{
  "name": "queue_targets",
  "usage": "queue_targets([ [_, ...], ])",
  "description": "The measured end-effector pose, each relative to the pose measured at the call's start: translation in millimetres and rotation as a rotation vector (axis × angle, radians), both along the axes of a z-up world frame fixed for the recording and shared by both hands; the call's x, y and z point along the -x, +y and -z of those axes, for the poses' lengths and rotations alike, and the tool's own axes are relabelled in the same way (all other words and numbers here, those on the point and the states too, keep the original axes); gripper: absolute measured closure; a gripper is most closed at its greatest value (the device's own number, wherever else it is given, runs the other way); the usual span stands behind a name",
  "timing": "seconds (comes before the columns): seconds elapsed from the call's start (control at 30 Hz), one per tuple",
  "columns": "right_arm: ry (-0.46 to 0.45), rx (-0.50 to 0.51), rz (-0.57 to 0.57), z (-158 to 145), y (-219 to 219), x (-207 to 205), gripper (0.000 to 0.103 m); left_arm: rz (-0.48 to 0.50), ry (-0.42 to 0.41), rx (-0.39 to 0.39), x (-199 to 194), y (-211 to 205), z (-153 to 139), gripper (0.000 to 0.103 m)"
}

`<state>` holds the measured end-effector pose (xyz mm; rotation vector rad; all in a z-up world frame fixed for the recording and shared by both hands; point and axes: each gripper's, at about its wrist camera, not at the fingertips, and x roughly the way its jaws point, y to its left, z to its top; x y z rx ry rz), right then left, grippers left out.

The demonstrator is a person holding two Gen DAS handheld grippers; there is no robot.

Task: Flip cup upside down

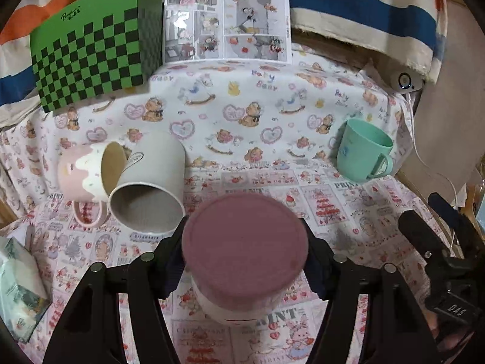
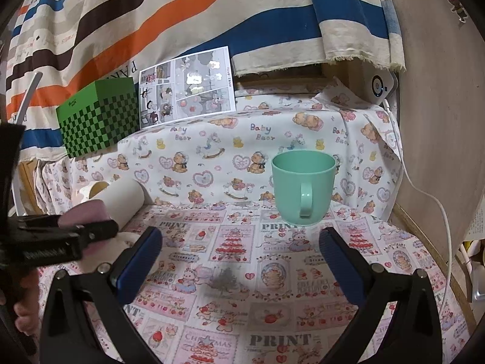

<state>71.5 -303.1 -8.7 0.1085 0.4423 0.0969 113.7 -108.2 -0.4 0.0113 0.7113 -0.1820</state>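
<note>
My left gripper is shut on a cup with a mauve base, held bottom-up with its pale rim just above the cloth. In the right wrist view the left gripper and a bit of that cup show at the left. A mint green cup stands upright with its handle facing me; it also shows in the left wrist view. My right gripper is open and empty, in front of the green cup.
A grey cup lies on its side against a tipped pink mug. A green checkered box and a picture sheet stand at the back. A tissue pack lies left. A white cable runs at right.
</note>
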Motion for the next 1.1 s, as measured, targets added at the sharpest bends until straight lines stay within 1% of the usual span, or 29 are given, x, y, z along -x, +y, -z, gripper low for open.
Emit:
queue_targets([
  [0.03, -0.005, 0.003, -0.002, 0, 0, 1, 0.0, -0.004, -0.021, -0.008, 2, 1, -1, 0.028],
  [0.07, -0.009, 0.006, -0.004, -1, 1, 1, 0.0, -0.006, -0.049, -0.006, 6, 3, -2, 0.017],
  [0.1, -0.013, 0.01, -0.007, -1, 2, 2, 0.0, -0.001, -0.079, 0.003, 10, 6, -3, 0.011],
  [0.13, -0.017, 0.014, -0.009, -2, 3, 2, 0.0, 0.004, -0.115, 0.013, 16, 10, -5, 0.01],
  [0.2, -0.027, 0.026, -0.017, -2, 6, 3, 0.0, 0.008, -0.16, 0.025, 26, 18, -7, 0.009],
  [0.37, -0.061, 0.061, -0.034, -5, 13, 9, 0.0, 0.018, -0.228, 0.096, 53, 49, -15, 0.004],
  [0.47, -0.09, 0.09, -0.048, -7, 19, 14, 0.0, -0.004, -0.303, 0.078, 69, 65, -21, 0.0],
  [0.53, -0.104, 0.107, -0.058, -7, 23, 17, 0.0, -0.012, -0.343, 0.062, 78, 73, -23, 0.0],
  [0.63, -0.126, 0.125, -0.069, -8, 27, 21, 0.0, -0.023, -0.381, 0.021, 86, 81, -19, 0.0],
  [0.7, -0.131, 0.127, -0.07, -8, 27, 21, 0.0, -0.021, -0.383, -0.002, 87, 84, -13, 0.0],
  [0.83, -0.124, 0.12, -0.071, -8, 26, 20, 0.0, -0.017, -0.398, 0.003, 93, 86, -1, 0.0],
  [0.9, -0.127, 0.121, -0.074, -8, 26, 20, 0.0, -0.029, -0.376, 0.001, 93, 85, 2, 0.0],
  [0.97, -0.138, 0.131, -0.088, -8, 28, 22, 0.0, -0.034, -0.356, 0.02, 91, 87, 3, 0.0],
  [1.1, -0.145, 0.146, -0.101, -8, 33, 24, 0.0, -0.064, -0.372, 0.042, 94, 93, 3, 0.0],
])
